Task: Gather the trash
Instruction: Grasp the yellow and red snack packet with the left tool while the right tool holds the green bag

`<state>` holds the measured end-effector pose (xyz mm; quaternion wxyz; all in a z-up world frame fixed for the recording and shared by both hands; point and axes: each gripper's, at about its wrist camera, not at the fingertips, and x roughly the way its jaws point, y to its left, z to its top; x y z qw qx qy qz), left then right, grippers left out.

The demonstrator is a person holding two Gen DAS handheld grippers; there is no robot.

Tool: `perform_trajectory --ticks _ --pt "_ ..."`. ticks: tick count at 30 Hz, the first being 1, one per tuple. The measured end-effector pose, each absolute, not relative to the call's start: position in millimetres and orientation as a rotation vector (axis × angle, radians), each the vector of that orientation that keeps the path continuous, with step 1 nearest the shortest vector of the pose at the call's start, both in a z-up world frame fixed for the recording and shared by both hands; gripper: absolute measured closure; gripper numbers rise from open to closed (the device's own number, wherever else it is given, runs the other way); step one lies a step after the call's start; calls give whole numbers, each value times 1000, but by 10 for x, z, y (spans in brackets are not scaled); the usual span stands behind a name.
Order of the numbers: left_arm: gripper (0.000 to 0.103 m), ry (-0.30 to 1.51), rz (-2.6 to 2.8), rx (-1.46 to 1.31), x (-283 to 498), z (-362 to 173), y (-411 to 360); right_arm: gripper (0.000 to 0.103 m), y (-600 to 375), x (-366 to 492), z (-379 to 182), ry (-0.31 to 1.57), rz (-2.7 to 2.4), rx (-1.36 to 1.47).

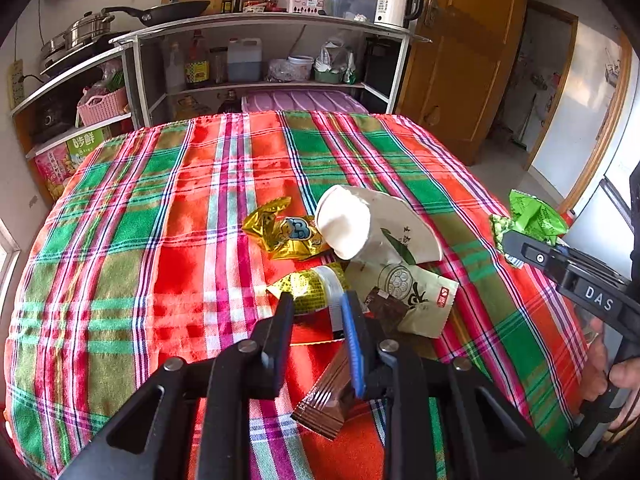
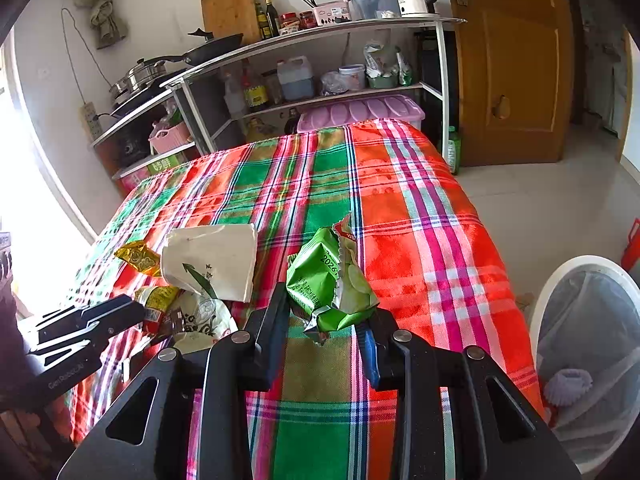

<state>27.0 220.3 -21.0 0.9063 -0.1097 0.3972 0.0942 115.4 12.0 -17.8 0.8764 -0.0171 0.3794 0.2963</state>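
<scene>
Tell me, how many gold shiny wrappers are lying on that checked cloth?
2: one gold wrapper left of the flattened paper cup, another just ahead of the left gripper. More may hide under the pile.

A paper cup [image 1: 360,228] is lying on its side on the surface [image 1: 160,208] just ahead of the left gripper [image 1: 318,310] jaws, wrappers [image 1: 288,234] crowding beside and before it. A crumpled packet [image 2: 334,284] is sitting between the right gripper [image 2: 324,320] jaws. A lined bin [image 2: 592,344] is standing to their right, off the surface.
</scene>
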Motion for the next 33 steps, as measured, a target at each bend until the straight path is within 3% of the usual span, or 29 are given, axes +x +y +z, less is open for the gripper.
perform_trajectory --ticks 1,3,9,11,13,15,21,33 --pt "41 822 212 -228 283 -221 2221 70 120 1141 -172 789 617 -39" --pt "25 814 247 -226 302 -233 2246 70 119 1113 -165 785 620 -43" --pt "25 845 242 -269 430 -323 2329 70 143 1107 -174 785 630 -43" --pt "30 844 228 -288 436 -345 2339 70 136 1118 -186 788 632 -41" --pt "45 848 227 -268 450 -346 2306 70 137 1117 -197 790 631 -42" --pt "54 846 218 -260 455 -334 2270 70 144 1126 -202 792 631 -42" --pt "63 827 221 -242 410 -278 2225 70 138 1120 -208 790 629 -39" --pt "63 781 188 -207 268 -80 2061 70 21 1032 -142 767 623 -12"
